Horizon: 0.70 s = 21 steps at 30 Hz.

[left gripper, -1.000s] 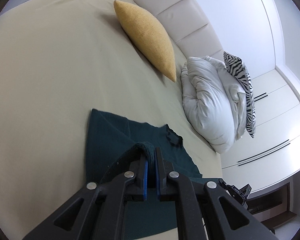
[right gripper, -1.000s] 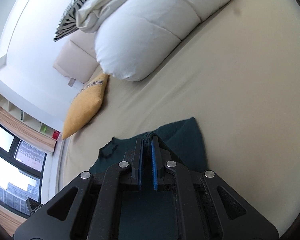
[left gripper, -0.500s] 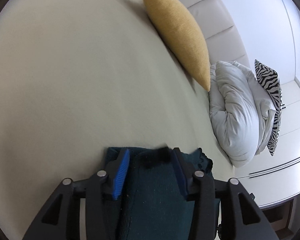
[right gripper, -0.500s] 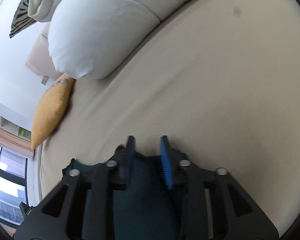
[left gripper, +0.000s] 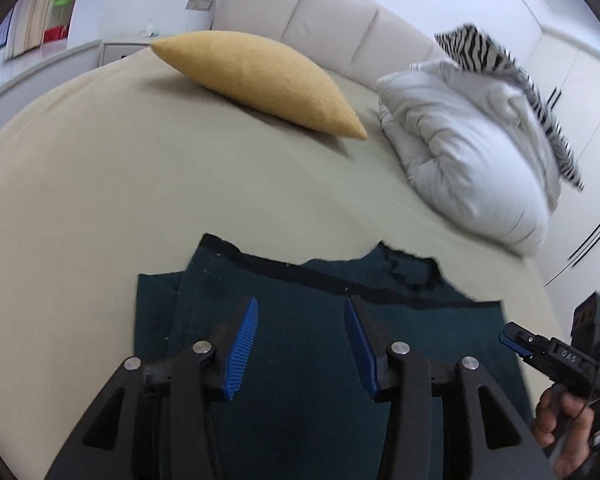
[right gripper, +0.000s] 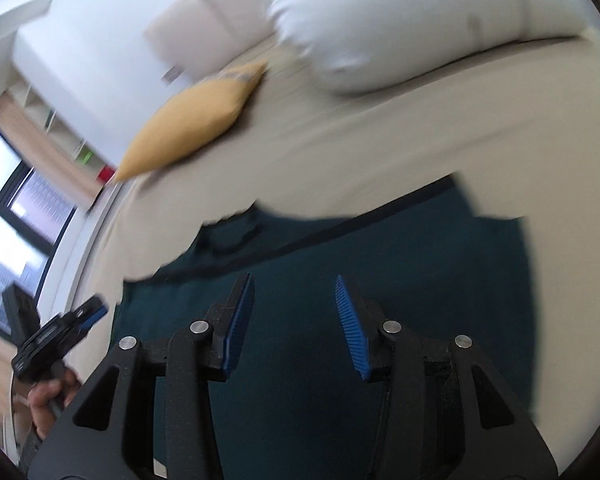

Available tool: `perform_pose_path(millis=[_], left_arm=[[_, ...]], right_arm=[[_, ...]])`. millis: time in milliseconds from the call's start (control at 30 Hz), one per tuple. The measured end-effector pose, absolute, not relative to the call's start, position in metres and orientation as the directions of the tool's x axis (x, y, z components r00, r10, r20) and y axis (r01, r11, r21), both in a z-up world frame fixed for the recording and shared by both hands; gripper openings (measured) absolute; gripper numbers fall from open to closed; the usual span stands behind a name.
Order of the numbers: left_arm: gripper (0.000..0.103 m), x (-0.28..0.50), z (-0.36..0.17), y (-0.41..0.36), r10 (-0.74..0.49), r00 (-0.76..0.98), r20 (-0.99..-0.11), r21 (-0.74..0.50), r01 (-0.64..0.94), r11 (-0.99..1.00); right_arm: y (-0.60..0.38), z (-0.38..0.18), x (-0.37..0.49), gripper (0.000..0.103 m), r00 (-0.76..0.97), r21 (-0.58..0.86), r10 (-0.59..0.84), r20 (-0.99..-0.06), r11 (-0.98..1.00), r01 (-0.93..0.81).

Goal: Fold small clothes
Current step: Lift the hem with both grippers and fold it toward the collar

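Dark teal garment (left gripper: 308,344) flat on bed, below spread fingers (left gripper: 242,338); right pair opening, empty

My left gripper (left gripper: 300,344) is matte black plastic: two triangular cut-out arms with silver round screws at the pivots, and fingers (left gripper: 242,354) faced with ribbed blue pads. My right gripper (right gripper: 294,322) is built the same. At the far right of the left view, its black handle (left gripper: 560,354) carries white lettering and a small green light.
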<state>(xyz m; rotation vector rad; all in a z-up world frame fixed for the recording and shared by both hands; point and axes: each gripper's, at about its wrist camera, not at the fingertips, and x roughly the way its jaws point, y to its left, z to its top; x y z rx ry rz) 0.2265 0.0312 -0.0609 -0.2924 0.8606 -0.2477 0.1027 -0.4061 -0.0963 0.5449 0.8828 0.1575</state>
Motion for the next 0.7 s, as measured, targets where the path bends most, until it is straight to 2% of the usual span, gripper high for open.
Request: perform_pose_path(millis=[67,100,133,200,233,367,433,467,533,567,600,700], left_arm=[[0.048,0.236,-0.078,0.032,-0.28,0.619,-0.734,-0.308,0.064,0.949],[0.046,0.241,-0.089,0.04,-0.267,0.601,-0.753,-0.304,0.042,0.952],[0.044,0.244,-0.096,0.047,-0.278,0.598,-0.752,-0.32,0.037,0.947],[0.03,0.247,-0.105,0.066,-0.323,0.613,-0.721,-0.379,0.042,0.924],[0.028,0.248,-0.108,0.074,-0.351,0.613,-0.708,-0.42,0.034,0.907],[0.018,0.254,-0.113,0.094,-0.396,0.617,-0.68,-0.509,-0.009,0.86],[0.018,0.253,-0.112,0.099,-0.393,0.623,-0.677,-0.521,-0.029,0.853],[0.018,0.253,-0.11,0.099,-0.389,0.624,-0.678,-0.52,-0.032,0.854],[0.02,0.246,-0.103,0.098,-0.366,0.628,-0.687,-0.499,-0.04,0.866],[0.026,0.24,-0.099,0.097,-0.359,0.63,-0.689,-0.489,-0.038,0.871],[0.036,0.232,-0.092,0.093,-0.354,0.637,-0.685,-0.478,-0.027,0.878],[0.055,0.206,-0.078,0.073,-0.352,0.66,-0.664,-0.443,0.031,0.896]], right_arm=[[-0.4,-0.119,0.116,0.041,0.589,0.522,0.364,-0.721,0.845,0.118],[-0.408,-0.137,0.123,0.034,0.582,0.533,0.351,-0.733,0.828,0.173],[-0.42,-0.147,0.123,0.027,0.606,0.586,0.374,-0.702,0.787,0.192],[-0.454,-0.164,0.115,0.006,0.666,0.705,0.416,-0.619,0.668,0.238],[-0.474,-0.172,0.108,0.002,0.697,0.745,0.405,-0.592,0.605,0.281],[-0.513,-0.172,0.087,0.002,0.755,0.727,0.281,-0.592,0.592,0.349],[-0.532,-0.172,0.067,0.002,0.774,0.725,0.212,-0.597,0.557,0.406],[-0.541,-0.169,0.058,0.01,0.776,0.718,0.181,-0.604,0.546,0.431],[-0.547,-0.156,0.041,0.013,0.75,0.649,0.078,-0.656,0.565,0.509],[-0.545,-0.15,0.034,0.013,0.765,0.659,0.076,-0.64,0.566,0.495],[-0.54,-0.142,0.027,0.013,0.788,0.682,0.093,-0.608,0.569,0.459],[-0.501,-0.124,0.024,0.013,0.807,0.715,0.229,-0.544,0.631,0.303]])
